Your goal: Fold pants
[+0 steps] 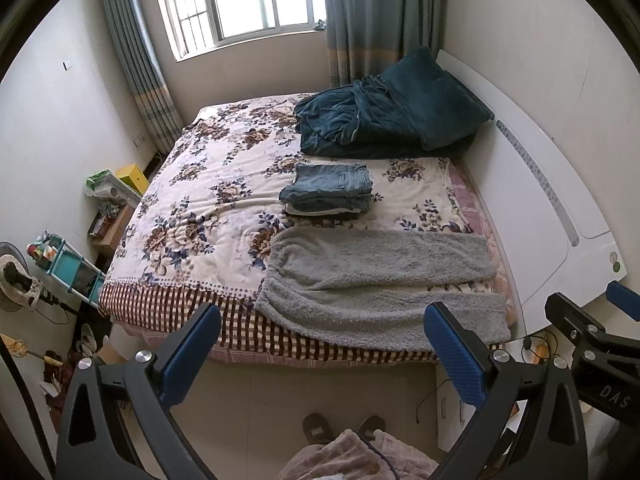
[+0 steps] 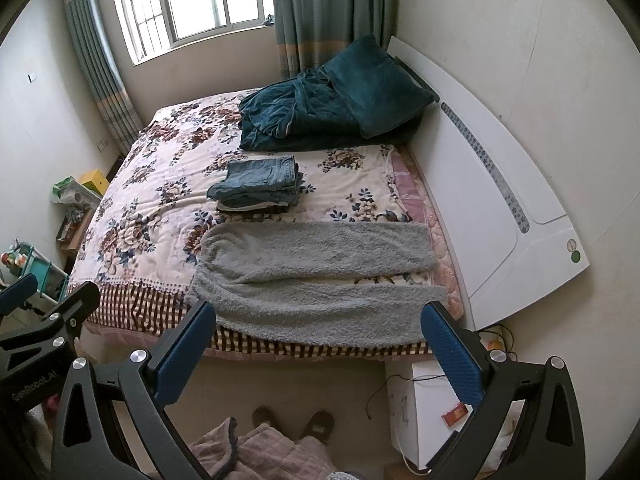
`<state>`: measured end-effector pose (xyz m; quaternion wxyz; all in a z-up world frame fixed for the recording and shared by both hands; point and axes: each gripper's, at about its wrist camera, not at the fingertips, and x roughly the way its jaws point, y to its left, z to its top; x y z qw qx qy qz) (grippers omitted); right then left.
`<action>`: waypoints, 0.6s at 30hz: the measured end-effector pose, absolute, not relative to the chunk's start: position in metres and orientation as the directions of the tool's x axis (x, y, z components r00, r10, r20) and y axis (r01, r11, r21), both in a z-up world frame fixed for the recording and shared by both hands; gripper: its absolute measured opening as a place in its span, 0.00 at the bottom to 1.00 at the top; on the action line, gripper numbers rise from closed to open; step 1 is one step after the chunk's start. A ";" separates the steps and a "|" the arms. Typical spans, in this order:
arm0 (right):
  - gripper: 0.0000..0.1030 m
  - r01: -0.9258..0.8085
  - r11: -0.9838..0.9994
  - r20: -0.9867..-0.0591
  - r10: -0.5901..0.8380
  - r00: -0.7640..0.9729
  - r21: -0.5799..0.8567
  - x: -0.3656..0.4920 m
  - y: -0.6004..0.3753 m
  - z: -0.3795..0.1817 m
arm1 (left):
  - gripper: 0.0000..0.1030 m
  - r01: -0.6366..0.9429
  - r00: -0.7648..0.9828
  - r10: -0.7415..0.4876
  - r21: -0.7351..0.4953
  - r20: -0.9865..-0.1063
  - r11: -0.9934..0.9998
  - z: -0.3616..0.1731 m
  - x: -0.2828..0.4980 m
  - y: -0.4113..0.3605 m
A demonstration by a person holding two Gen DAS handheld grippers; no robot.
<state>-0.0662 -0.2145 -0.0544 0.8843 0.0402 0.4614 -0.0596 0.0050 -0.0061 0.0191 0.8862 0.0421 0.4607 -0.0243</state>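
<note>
While we look along the left gripper (image 1: 322, 350), its two blue-padded fingers (image 1: 188, 354) stand wide apart and hold nothing, hanging above the floor short of the bed (image 1: 180, 200). Just beyond them we see the grey fleece pants (image 1: 372, 280) laid flat on the near edge of the floral bedspread, waistband toward the left and both legs running to the right, toward the white headboard (image 1: 532, 208). The two legs lie side by side with a narrow gap opening between them near the cuffs, and the near leg hangs slightly over the checked border of the cover. The fabric is thick and fuzzy, with soft creases around the seat. Behind the pants we see a folded stack of jeans (image 1: 328, 194), and farther back a dark teal blanket (image 1: 384, 120) heaped near the headboard. At the right edge, part of the other tool shows.

Through the right wrist camera, we find the right gripper (image 2: 318, 350) likewise spread open and empty, held above the floor in front of the bed. From this side the pants (image 2: 312, 280) lie straight ahead, unfolded, cuffs near the headboard (image 2: 492, 196). The jeans stack (image 2: 260, 186) and teal blanket (image 2: 328, 108) sit behind them. At the left edge we catch part of the left tool.
</note>
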 end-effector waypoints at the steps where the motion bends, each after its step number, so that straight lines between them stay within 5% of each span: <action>1: 1.00 0.142 0.990 -0.820 -0.070 0.568 0.013 -0.066 -0.214 -0.054 | 1.00 0.081 0.576 -0.003 0.053 -0.818 0.995 0.020 0.005 -0.007; 18: 1.00 0.150 0.989 -0.814 -0.075 0.576 0.016 -0.068 -0.226 -0.045 | 1.00 0.082 0.584 -0.005 0.053 -0.812 0.995 0.029 0.003 -0.007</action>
